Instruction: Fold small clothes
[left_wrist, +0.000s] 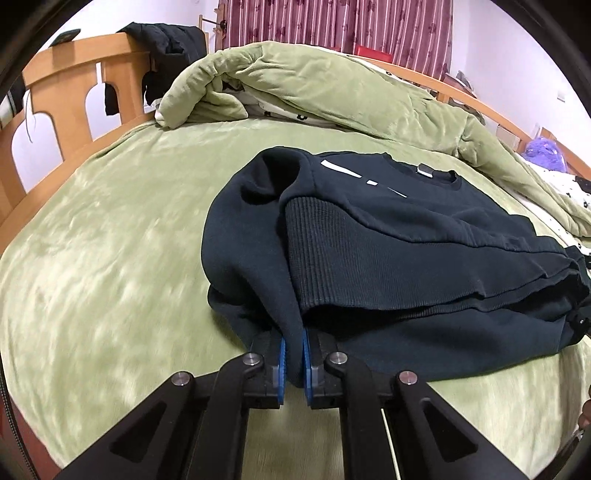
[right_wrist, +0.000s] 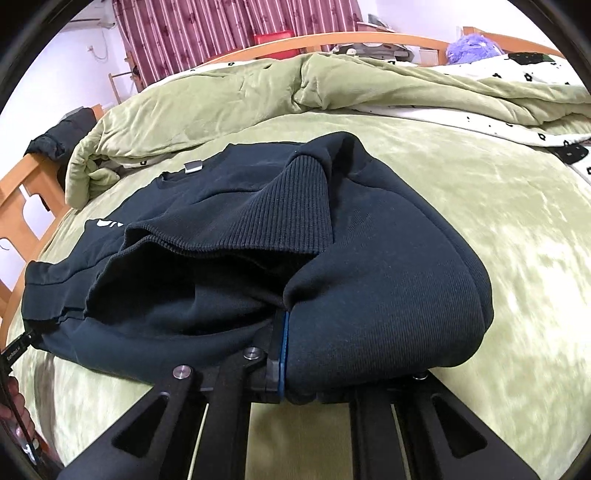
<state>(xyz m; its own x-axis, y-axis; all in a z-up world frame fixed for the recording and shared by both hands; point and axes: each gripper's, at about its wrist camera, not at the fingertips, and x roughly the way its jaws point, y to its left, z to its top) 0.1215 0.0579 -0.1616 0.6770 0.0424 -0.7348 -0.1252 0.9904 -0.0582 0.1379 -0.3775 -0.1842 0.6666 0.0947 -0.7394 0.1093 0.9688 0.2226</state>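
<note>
A dark navy sweatshirt (left_wrist: 388, 236) with white chest marks lies partly folded on the green bed blanket (left_wrist: 110, 240); it also shows in the right wrist view (right_wrist: 258, 240). My left gripper (left_wrist: 294, 343) is shut on a fold of the sweatshirt's near left edge, cloth pinched between the blue pads (left_wrist: 282, 354). My right gripper (right_wrist: 290, 354) is shut on the sweatshirt's near right edge; only its left blue pad (right_wrist: 283, 350) shows, the other is hidden under cloth. The ribbed hem (right_wrist: 258, 221) is lifted and folded back over the body.
A crumpled green quilt (left_wrist: 314, 81) with white flowered lining lies across the far side of the bed. A wooden bed frame (left_wrist: 66, 92) with a black garment (left_wrist: 166, 48) on it stands at left. Striped curtains (left_wrist: 332, 22) hang behind. A purple plush (right_wrist: 469, 42) sits far right.
</note>
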